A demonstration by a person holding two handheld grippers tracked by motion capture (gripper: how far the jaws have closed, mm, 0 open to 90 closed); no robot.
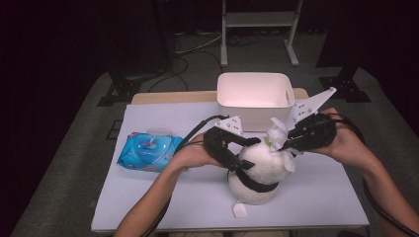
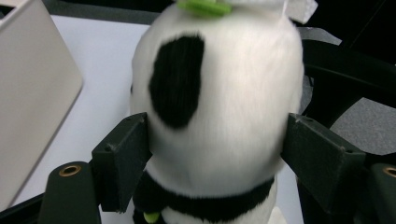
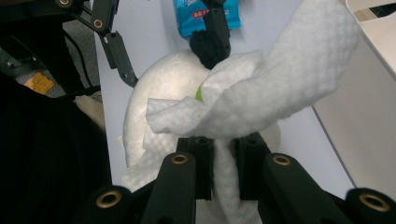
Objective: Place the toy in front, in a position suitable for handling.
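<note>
On the table (image 1: 148, 207), one plush panda (image 1: 262, 168), one wipe (image 1: 279, 133), two tools

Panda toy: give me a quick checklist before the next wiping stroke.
1. Left gripper around the panda, jaws on both flanks: ok; whether the pads press, cannot tell.
2. Right gripper shut on the wipe: ok.
3. Wipe touching the panda's top: ok.
4. Panda upright on the table: ok.
5. Bin behind the panda, open side up: ok.
6. Wipe pack lying apart from the hands: ok.
</note>
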